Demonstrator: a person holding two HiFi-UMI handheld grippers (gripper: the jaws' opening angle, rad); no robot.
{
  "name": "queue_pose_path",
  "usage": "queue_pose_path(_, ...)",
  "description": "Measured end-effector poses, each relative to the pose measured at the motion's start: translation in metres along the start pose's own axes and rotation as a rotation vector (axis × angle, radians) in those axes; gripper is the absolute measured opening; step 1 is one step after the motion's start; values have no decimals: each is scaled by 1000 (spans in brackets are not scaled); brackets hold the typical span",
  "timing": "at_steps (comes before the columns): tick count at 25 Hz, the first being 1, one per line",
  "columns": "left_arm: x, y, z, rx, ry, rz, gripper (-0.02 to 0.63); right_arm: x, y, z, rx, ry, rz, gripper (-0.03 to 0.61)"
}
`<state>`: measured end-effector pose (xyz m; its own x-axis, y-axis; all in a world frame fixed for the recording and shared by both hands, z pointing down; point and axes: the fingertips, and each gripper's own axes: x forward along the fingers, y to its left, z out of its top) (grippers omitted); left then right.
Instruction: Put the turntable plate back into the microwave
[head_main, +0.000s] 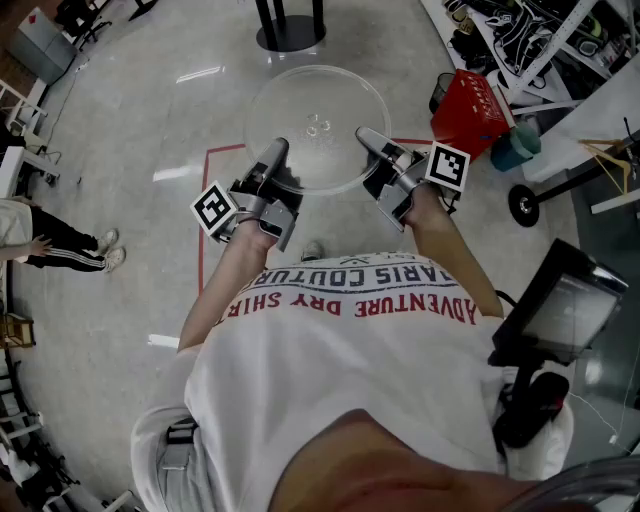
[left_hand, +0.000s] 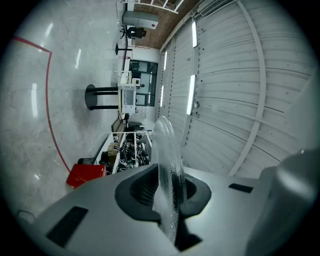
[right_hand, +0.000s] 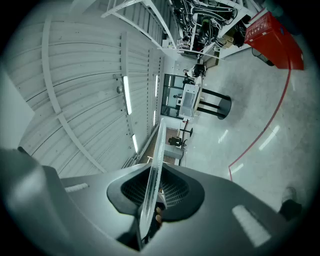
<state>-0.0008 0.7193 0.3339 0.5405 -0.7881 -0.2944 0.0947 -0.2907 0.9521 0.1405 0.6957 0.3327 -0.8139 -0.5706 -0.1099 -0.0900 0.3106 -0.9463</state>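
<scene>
The clear glass turntable plate (head_main: 318, 125) is held level in the air above the floor, between both grippers. My left gripper (head_main: 277, 152) is shut on its near-left rim and my right gripper (head_main: 367, 138) is shut on its near-right rim. In the left gripper view the plate (left_hand: 166, 150) stands edge-on between the dark pads of the left gripper (left_hand: 168, 200). The right gripper view shows the same plate (right_hand: 156, 155) as a thin edge running into the right gripper (right_hand: 149, 202). No microwave is in view.
A red box (head_main: 468, 108) sits on the floor at the right, next to a teal object and a wheeled frame (head_main: 523, 204). A black pedestal base (head_main: 290, 35) stands ahead. Red tape (head_main: 203, 215) marks the floor. A person's legs (head_main: 62, 243) are at the far left.
</scene>
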Motion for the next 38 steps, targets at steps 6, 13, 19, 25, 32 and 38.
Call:
queue_pose_path(6,-1,-6,-3,-10,-3,-4,26,-2,5,-1,-9,0,3,37)
queue_pose_path(13,-4,-14,-3,-1,5,-5,26,-4,14,-5,-6,-6,4,37)
queue_pose_path(19,-5,-15,-6,16,8,-5,26,-9,14,-7,19,-4,12,38)
queue_pose_path(25,-3,-7,-9,-8,11,9,26,-13,6,-5,43,-3,-20,37)
queue_pose_path(32,-2,8,0,-27,5,16,26,-4,-8,-3,40,-6,-20,35)
queue_pose_path(38,44,45,37,-37,6,35,26,33,-47,40,54,-9,-35,35)
